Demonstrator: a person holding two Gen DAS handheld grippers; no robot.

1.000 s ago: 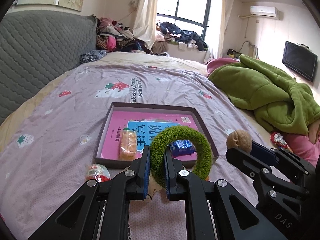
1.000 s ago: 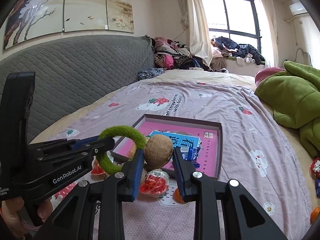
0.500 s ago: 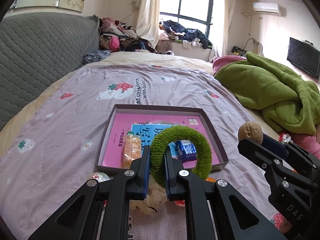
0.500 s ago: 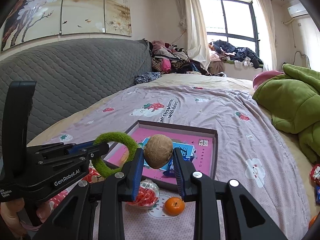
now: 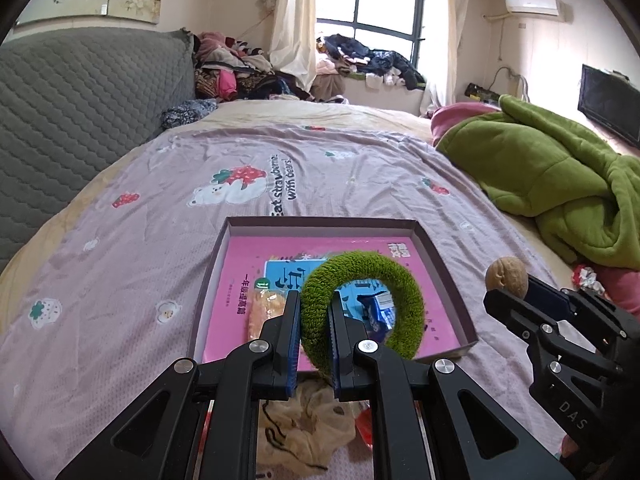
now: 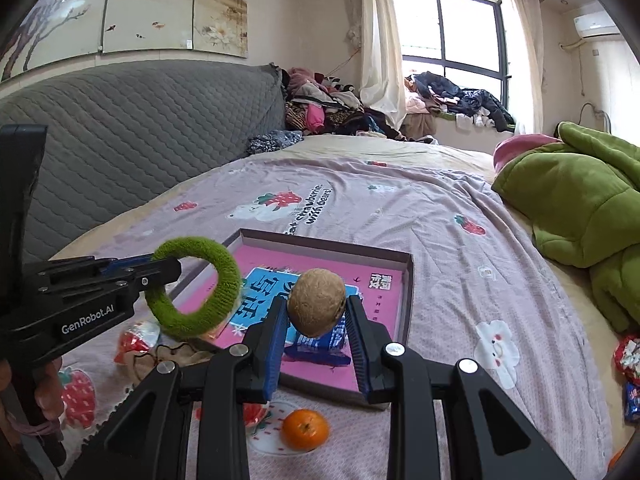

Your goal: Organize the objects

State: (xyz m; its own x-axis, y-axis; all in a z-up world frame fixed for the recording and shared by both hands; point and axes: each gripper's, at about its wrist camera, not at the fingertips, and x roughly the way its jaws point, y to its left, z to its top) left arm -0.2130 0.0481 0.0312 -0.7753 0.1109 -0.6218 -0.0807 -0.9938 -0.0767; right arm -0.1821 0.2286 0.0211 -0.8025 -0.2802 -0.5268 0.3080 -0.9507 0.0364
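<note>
Two grippers are in our hands, and each one is clamped on something. Our left gripper [image 5: 314, 336] pinches the near-left side of a fuzzy green ring [image 5: 362, 308], which stands upright between the blue pads and hangs over the near half of the shallow tray [image 5: 320, 223]. Our right gripper [image 6: 316, 330] squeezes a brown walnut [image 6: 317, 303] by its sides, held above the tray's near edge.

On the pink book [image 5: 320, 248] that lines the tray lie a yellowish wrapped snack [image 5: 262, 310] at 9 o'clock from the ring and a blue packet [image 5: 380, 312] seen through the ring's hole. From the right wrist view, the left gripper and ring sit at 9 o'clock from the walnut.

Loose things lie on the lilac bedsheet [image 6: 400, 200] outside the tray: a small orange [image 6: 305, 429] at 6 o'clock from the walnut, a red-and-clear wrapped candy [image 6: 134, 340] at 8 o'clock, and a crumpled beige cloth [image 5: 304, 424] under the left gripper. A green blanket [image 5: 552, 184] is heaped at 2 o'clock.
</note>
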